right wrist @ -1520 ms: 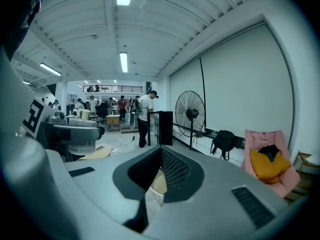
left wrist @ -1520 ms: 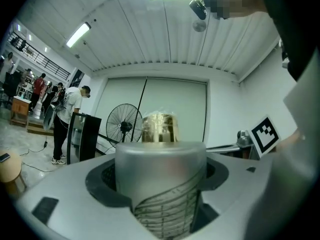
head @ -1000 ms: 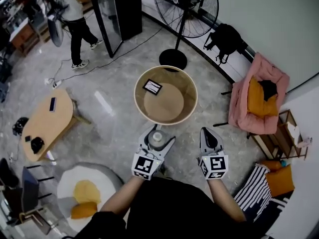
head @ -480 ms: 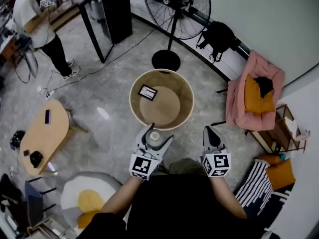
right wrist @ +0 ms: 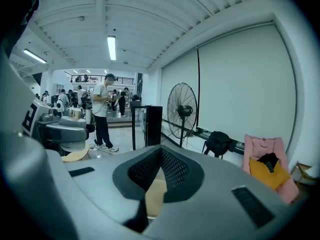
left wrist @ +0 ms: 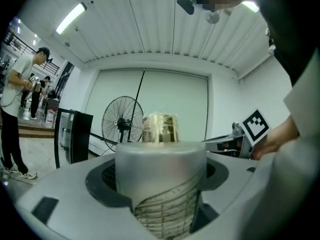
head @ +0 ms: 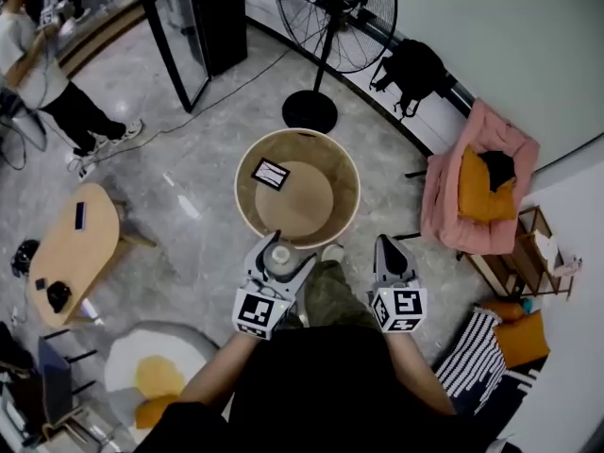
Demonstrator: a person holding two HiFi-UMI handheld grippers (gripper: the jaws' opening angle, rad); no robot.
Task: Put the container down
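**Fingers [left wrist: 55, 189] of the left gripper [head: 283, 251] clamped on a frosted container [head: 276, 257] just short of the round tabletop**

Fingers on the left gripper press against both sides of the container, a frosted cylinder with fine grid lines printed low on its wall. It stands upright between them, and in the left gripper view a gold-coloured top [left wrist: 160, 128] shows above its rim. From the head view the container hangs in the air just off the near edge of the round wooden tabletop [head: 304, 206], which has a raised rim. It touches neither the rim nor the floor.

On the right gripper [head: 383, 243], the fingers [right wrist: 235, 204] are drawn together to a point and nothing sits between them. Only a thin slit is left, and a sliver of wood shows through it. This gripper hovers to the right of the left one, at about the same nearness, off the tabletop's near right edge.

On the far left part of the tabletop lies a dark rectangular card with a pale border [head: 271, 173]. Beyond the tabletop stands a pedestal fan [head: 335, 8], with a black bag [head: 415, 69] against the wall to its right. A pink armchair with an orange cushion [head: 472, 192] sits at the right. A low wooden side table [head: 71, 253] stands at the left, and a person in a white shirt [head: 33, 59] stands far left.
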